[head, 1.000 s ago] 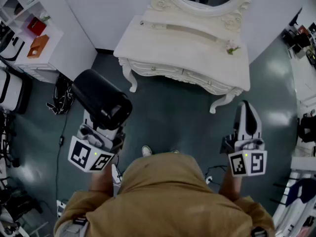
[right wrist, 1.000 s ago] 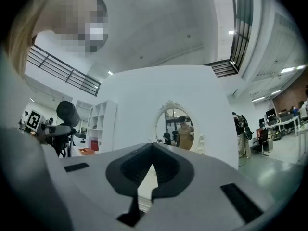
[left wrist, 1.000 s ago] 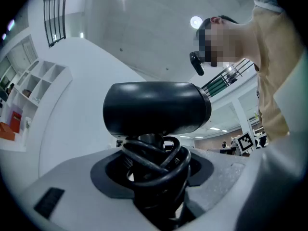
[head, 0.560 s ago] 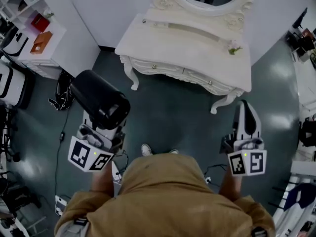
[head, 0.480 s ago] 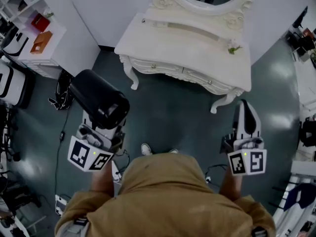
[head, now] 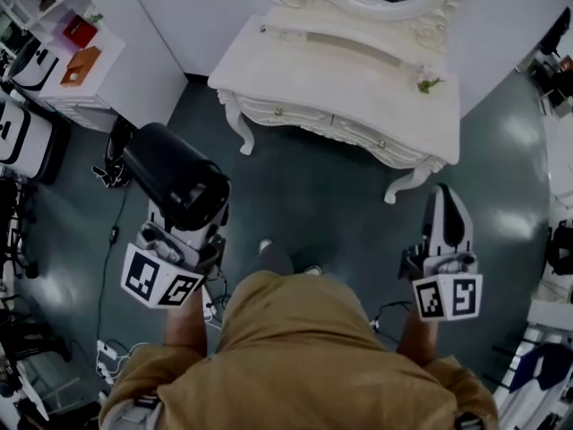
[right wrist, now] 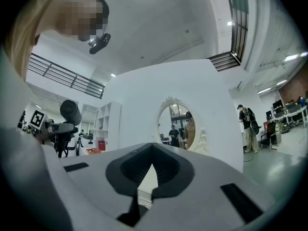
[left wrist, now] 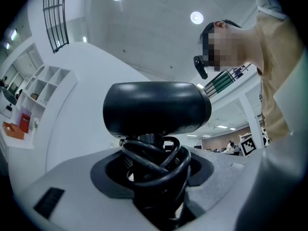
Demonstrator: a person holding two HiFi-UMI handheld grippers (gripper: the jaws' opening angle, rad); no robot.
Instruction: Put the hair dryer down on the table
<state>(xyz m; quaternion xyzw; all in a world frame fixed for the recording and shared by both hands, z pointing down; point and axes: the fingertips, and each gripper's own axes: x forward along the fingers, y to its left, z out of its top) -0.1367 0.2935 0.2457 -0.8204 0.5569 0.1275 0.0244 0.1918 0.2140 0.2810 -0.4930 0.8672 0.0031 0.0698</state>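
Hair dryer (head: 175, 186) at nine o'clock, clamped by its cord-wrapped handle in the left gripper (head: 185, 229), is short of the table (head: 349, 74) at twelve. Carry it over level and lower gently (right gripper (head: 445, 200) closed, empty).

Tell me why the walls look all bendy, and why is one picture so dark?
Left gripper view: a wide-angle lens curves the walls and blacks out the corners; the hair dryer looms huge, and ceiling lights glare. Right gripper view: same bending; the mirror looks sharp. Head view: dim overall, only the white table looks bright.
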